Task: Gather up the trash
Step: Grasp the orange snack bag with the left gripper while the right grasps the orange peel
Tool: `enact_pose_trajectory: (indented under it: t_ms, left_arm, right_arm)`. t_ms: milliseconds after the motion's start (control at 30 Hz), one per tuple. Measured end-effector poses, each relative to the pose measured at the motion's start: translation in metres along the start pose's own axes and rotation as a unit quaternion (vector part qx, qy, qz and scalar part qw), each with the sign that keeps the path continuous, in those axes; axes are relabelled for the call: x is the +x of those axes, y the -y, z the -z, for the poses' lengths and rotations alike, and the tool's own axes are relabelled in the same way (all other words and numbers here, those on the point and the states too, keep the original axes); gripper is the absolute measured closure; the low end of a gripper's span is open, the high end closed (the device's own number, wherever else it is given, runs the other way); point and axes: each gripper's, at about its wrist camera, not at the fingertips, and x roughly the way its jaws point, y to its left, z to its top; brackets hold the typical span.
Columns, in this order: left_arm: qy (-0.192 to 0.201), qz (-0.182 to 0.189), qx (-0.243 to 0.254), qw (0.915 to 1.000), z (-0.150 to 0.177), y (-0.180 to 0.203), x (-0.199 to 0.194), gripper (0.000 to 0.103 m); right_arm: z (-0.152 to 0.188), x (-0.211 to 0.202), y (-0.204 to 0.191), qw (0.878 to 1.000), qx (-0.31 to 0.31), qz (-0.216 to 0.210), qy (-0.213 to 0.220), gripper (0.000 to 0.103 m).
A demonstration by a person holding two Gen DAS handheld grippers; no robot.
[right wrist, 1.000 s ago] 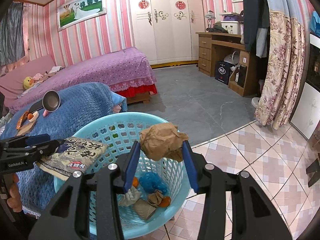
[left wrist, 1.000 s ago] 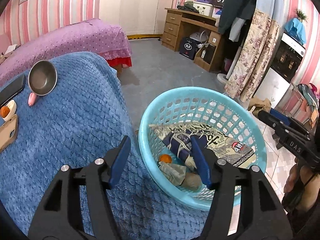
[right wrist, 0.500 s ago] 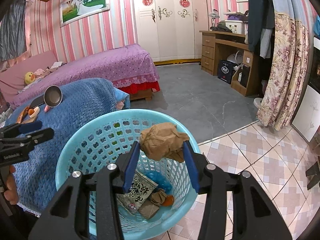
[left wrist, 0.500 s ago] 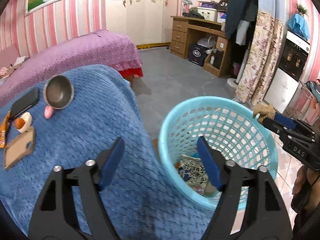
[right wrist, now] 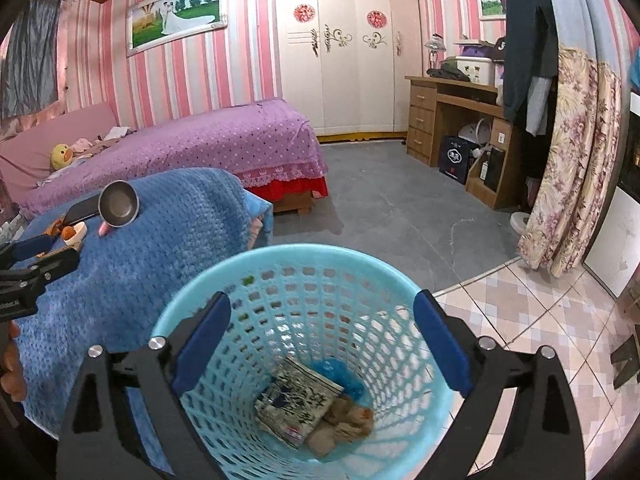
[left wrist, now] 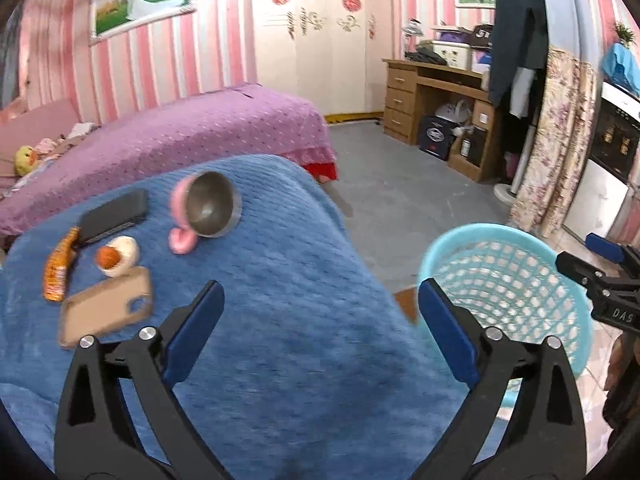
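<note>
Over the basket [right wrist: 304, 264], the right gripper [right wrist: 322, 342] has just been spreading its fingers, now empty; the crumpled paper [right wrist: 344, 426] is lying inside. Farther off, the left gripper [left wrist: 318, 328], equally wide and empty, is risking snagging the blanket [left wrist: 280, 300] near the orange wrapper [left wrist: 58, 270].

We've got a light turquoise basket [right wrist: 304, 276] with a lattice of holes, and inside it a white-and-navy printed wrapper [right wrist: 298, 400], crumpled brown paper [right wrist: 344, 426] and a blue scrap [right wrist: 340, 372]. Left of it is a blue waffle-knit blanket [left wrist: 280, 320] carrying a steel-grey bowl [left wrist: 212, 210] with a pink handle, an orange wrapper [left wrist: 58, 270], a tan phone case [left wrist: 106, 312] and a black phone [left wrist: 114, 216]. The far bed [right wrist: 224, 140] is purple with pale dots, and the walls [right wrist: 248, 40] are pink-and-white striped.
</note>
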Motion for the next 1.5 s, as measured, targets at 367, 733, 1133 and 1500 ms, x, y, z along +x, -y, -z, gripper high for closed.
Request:
enact_pose_trajectory:
  t_ms: [367,733,1133,1500]
  left_arm:
    - [0.012,-0.085,-0.022,0.9961,-0.001,-0.117,-0.018,0.006]
    - [-0.009,-0.156,-0.089,0.9836,0.014,-0.256,-0.018,0.006]
    - [-0.077,-0.143,-0.18,0.9701,0.027,-0.361,0.052,0.006]
    - [-0.137,-0.112,-0.155,0.9719,0.03,-0.36,0.106,0.058]
  right_arm:
    - [-0.017,0.028,-0.081,0.999,-0.019,-0.036,0.002,0.009]
    - [-0.028,0.062,-0.194,0.993,-0.066,-0.096,0.0,0.009]
    - [-0.045,0.102,-0.286,0.983,-0.119,-0.137,-0.015,0.009]
    - [-0.05,0.129,-0.33,0.976,-0.133,-0.169,-0.038,0.016]
